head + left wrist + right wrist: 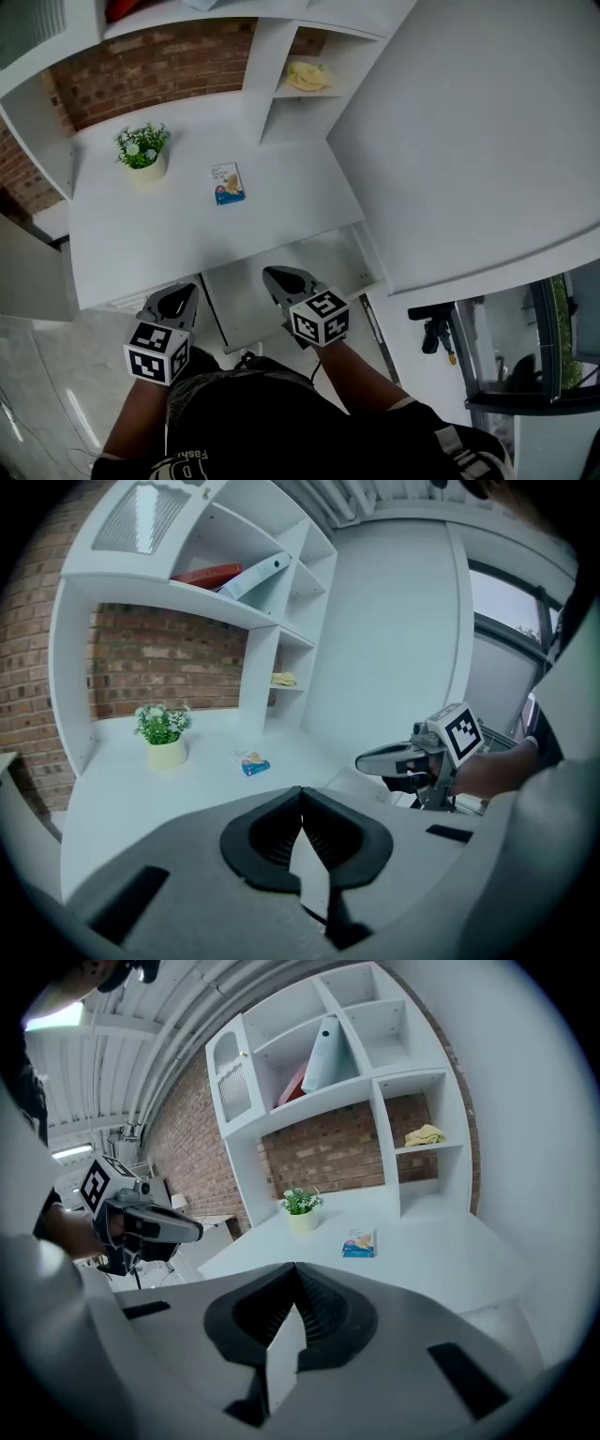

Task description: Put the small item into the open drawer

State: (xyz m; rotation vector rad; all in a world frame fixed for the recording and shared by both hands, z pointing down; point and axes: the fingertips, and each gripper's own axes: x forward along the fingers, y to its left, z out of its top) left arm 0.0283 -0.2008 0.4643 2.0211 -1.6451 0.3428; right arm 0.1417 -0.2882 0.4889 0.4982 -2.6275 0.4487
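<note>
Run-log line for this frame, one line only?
left gripper: shut, empty | right gripper: shut, empty | packet: on desk, untouched | drawer: open

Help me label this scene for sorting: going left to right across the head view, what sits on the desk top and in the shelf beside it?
potted plant → small packet → yellow cloth on the shelf
</note>
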